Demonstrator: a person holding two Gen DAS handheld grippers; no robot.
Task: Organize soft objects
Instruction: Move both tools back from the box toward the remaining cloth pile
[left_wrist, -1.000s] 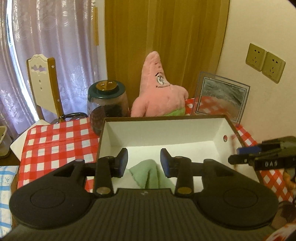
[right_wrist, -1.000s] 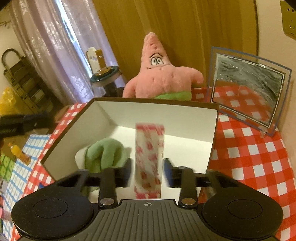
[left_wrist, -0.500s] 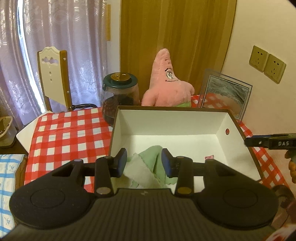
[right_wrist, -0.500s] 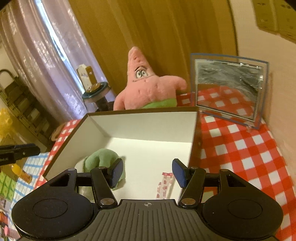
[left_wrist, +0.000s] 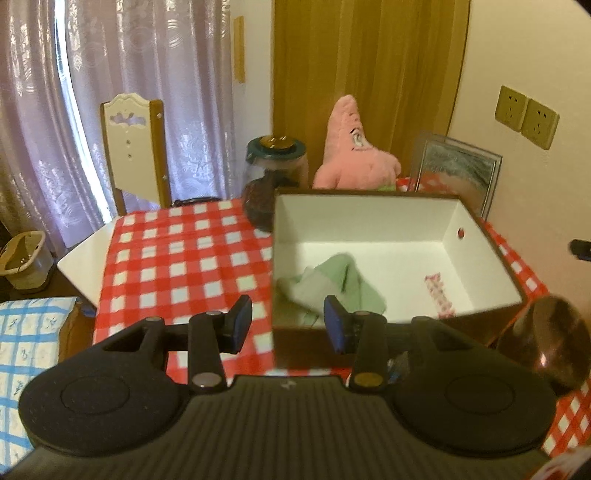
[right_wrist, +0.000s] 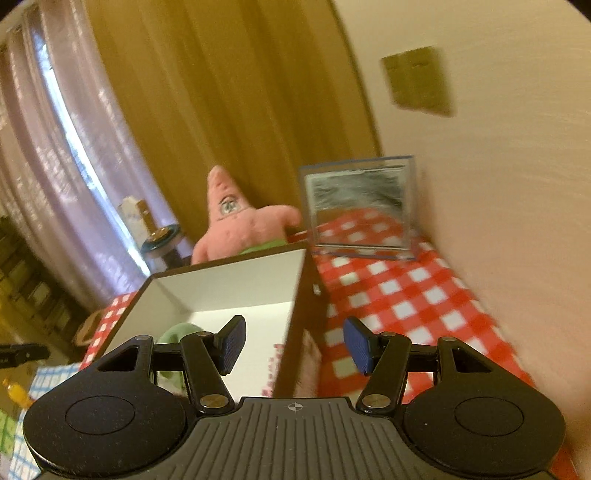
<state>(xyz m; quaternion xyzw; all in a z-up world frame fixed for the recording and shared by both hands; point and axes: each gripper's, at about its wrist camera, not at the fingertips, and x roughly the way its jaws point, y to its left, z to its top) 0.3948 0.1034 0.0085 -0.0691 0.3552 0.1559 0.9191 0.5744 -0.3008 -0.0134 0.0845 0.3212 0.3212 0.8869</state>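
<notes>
Green cloth and a pink-printed packet lie inside the white-lined box. Both tongs, left gripper and right gripper, gape empty near it. Judging by this, the pink plush behind the box comes next: reach over and pinch its body.

Changes relative to the box:
- Red-patterned packet: formerly held above it by right gripper, now lying on its floor, right of green cloth.
- Right gripper: jaws now spread, empty, straddling its right wall.
- Left gripper: withdrawn to its near-left corner, jaws wider.
</notes>
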